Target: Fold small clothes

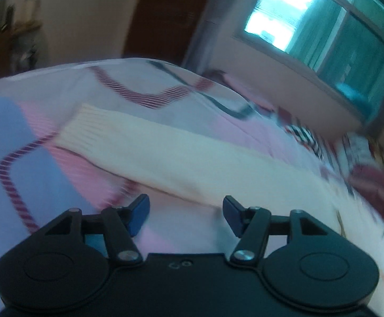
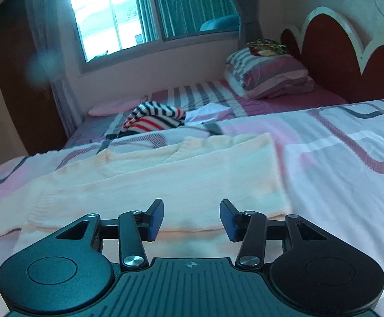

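Note:
A cream knit sweater (image 2: 165,174) lies spread on the patterned bed cover (image 2: 337,158). In the left wrist view the same sweater (image 1: 192,155) runs across the bed with its ribbed hem at upper left. My left gripper (image 1: 186,215) is open and empty, just short of the sweater's near edge. My right gripper (image 2: 192,219) is open and empty, low over the sweater's near edge. A striped black, white and red garment (image 2: 155,117) lies bunched farther back on the bed.
A folded striped quilt (image 2: 268,76) sits by the red headboard (image 2: 332,45). A white cloth (image 2: 207,112) and a pink item (image 2: 110,109) lie near the striped garment. A window with green curtains (image 2: 192,2) is behind the bed. A dark door (image 1: 165,13) stands in the left wrist view.

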A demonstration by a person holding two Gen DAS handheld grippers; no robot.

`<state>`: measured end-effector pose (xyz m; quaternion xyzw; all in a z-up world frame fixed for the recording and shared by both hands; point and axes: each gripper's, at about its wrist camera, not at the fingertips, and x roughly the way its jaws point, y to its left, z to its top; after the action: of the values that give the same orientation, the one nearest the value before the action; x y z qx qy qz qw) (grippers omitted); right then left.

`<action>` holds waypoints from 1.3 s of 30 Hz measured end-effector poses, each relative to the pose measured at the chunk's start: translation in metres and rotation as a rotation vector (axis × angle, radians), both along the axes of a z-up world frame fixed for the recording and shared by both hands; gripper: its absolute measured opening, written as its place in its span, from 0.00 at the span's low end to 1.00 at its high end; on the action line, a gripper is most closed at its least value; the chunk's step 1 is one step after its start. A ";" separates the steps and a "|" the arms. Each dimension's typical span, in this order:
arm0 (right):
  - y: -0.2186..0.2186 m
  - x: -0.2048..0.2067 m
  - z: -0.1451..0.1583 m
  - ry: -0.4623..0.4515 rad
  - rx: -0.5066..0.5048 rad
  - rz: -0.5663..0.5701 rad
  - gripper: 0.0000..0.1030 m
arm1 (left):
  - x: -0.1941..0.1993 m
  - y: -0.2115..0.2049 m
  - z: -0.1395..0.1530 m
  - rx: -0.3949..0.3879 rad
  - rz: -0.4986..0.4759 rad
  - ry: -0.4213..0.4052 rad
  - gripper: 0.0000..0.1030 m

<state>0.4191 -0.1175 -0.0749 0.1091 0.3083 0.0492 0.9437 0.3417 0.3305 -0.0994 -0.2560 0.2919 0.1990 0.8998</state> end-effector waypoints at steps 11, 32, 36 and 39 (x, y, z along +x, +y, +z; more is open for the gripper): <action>0.051 0.015 0.003 0.022 -0.006 0.038 0.46 | -0.001 0.069 -0.009 -0.195 0.106 -0.119 0.49; 0.044 0.012 -0.001 0.025 0.021 0.023 0.46 | 0.009 0.058 0.015 0.003 0.066 -0.051 0.02; 0.026 0.009 -0.001 0.018 0.056 -0.009 0.46 | 0.028 0.029 0.039 0.075 -0.005 -0.082 0.02; 0.008 0.006 0.002 0.008 0.080 -0.032 0.46 | 0.049 -0.004 0.058 0.097 -0.076 -0.124 0.02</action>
<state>0.4249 -0.1100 -0.0731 0.1516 0.3083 0.0461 0.9380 0.3907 0.3264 -0.0415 -0.2126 0.2352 0.1623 0.9344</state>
